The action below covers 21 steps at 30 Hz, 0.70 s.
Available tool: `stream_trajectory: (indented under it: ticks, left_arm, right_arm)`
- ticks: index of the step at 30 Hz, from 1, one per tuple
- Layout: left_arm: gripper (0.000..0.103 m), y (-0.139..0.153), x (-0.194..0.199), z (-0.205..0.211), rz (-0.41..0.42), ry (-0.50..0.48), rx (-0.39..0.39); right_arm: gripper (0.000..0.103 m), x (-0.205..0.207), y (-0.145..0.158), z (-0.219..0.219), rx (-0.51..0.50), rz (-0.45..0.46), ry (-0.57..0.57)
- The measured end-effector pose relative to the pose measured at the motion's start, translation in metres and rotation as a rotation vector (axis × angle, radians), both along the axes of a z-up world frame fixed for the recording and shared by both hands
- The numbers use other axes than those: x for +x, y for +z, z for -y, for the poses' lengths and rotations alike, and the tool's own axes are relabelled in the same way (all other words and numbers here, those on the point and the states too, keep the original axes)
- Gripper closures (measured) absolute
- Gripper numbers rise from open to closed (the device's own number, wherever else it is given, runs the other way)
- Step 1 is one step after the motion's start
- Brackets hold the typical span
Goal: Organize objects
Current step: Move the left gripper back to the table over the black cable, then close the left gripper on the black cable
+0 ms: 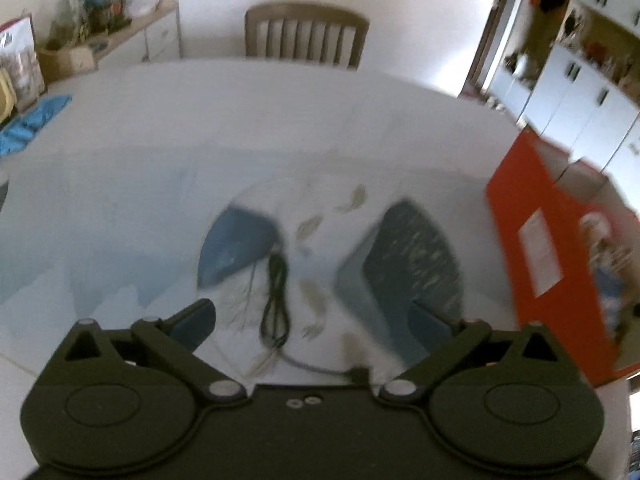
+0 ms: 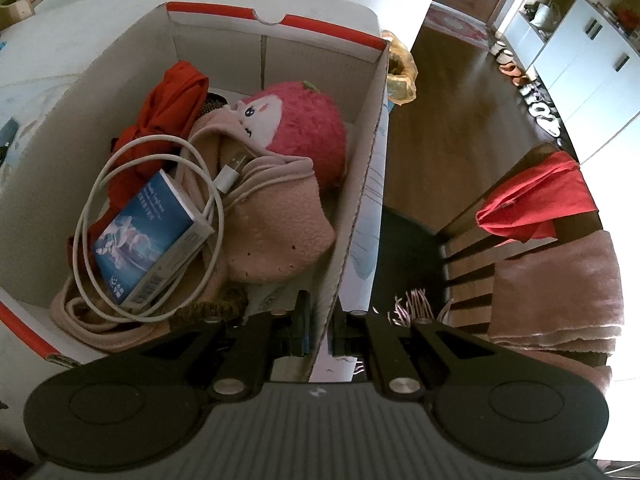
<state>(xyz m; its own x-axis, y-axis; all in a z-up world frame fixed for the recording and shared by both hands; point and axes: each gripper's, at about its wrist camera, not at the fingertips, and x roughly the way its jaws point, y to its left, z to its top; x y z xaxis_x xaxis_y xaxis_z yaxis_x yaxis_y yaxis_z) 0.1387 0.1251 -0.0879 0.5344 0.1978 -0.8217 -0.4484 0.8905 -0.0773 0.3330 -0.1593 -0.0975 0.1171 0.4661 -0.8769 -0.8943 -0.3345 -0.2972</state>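
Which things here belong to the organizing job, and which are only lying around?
Job: cardboard box, white cable, blue packet, pink plush toy, black cord on the table.

Lying around: chair, red cloth, cabinets.

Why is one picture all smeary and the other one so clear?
Left wrist view: smeared by motion blur, so the black cable on the table looks soft and the red box streaky. Right wrist view: sharp; you can see print on the blue packet and the white cable. Both views: the lens bends straight edges, and the right one has bright glare at its far right.
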Motion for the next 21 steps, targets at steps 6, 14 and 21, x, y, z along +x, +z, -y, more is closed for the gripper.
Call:
stream_trajectory:
  ticks: [6, 14, 21]
  left_arm:
    - [0.003, -0.029, 0.006, -0.001, -0.054, -0.001, 0.030]
    - [0.018, -0.042, 0.014, -0.010, -0.072, 0.005, 0.045]
    - [0.044, -0.048, 0.023, -0.025, -0.077, 0.048, 0.033]
  right_arm:
    - [0.095, -0.001, 0.000, 0.000, 0.001, 0.008, -0.004]
    - [0.095, -0.001, -0.001, -0.001, -0.001, 0.014, -0.004]
    - [0.095, -0.003, -0.001, -0.001, -0.005, 0.016, -0.003]
